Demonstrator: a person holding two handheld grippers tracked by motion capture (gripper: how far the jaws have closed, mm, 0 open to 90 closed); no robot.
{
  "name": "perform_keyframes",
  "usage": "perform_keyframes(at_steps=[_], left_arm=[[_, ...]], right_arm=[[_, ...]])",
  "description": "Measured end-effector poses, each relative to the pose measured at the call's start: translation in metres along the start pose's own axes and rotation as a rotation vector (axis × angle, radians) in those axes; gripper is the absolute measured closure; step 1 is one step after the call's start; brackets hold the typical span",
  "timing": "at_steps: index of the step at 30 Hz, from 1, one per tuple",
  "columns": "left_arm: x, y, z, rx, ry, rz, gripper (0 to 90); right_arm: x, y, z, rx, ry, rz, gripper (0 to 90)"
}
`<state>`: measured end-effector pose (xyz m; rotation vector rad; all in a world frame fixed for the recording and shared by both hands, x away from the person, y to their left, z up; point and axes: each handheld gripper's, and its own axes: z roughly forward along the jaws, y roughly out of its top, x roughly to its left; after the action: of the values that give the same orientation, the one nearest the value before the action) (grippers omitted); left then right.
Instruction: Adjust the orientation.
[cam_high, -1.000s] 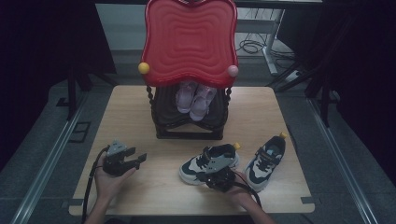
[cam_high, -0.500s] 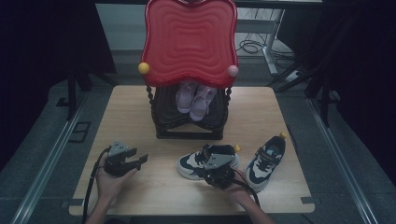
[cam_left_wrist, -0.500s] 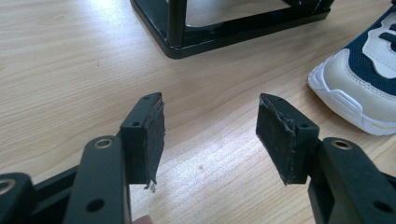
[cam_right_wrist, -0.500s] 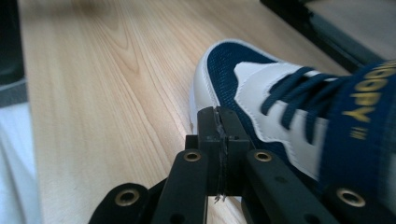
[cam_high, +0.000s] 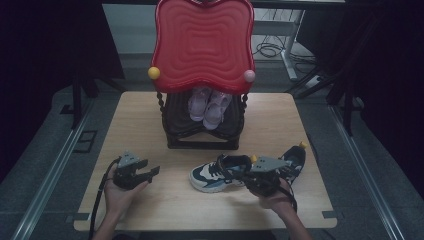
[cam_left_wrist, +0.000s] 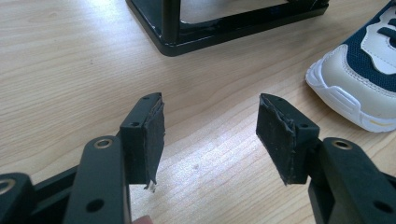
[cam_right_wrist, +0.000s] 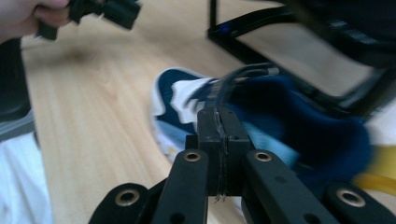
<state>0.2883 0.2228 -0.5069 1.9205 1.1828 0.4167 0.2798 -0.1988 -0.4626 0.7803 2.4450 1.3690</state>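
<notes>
The right gripper (cam_high: 239, 176), jaws clenched on the sneaker's (cam_high: 215, 174) collar, holds it low and centre in the high view, toe pointing left toward the left gripper (cam_high: 148, 173), whose jaws stand apart, empty.

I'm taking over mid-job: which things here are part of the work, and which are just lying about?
In the job:
right gripper, shut on the navy-and-white sneaker
its mate
black shoe rack

Lying about:
pink shoes on the rack
left gripper, open and idle
</notes>
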Motion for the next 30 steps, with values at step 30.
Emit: perform_keyframes(at_steps=[30], left_arm=[[0.0,-0.001,0.0,0.004,0.007,0.01,42.2]], right_arm=[[-0.059,-0.012,-0.026,-0.012,-0.193,0.124,88.2]])
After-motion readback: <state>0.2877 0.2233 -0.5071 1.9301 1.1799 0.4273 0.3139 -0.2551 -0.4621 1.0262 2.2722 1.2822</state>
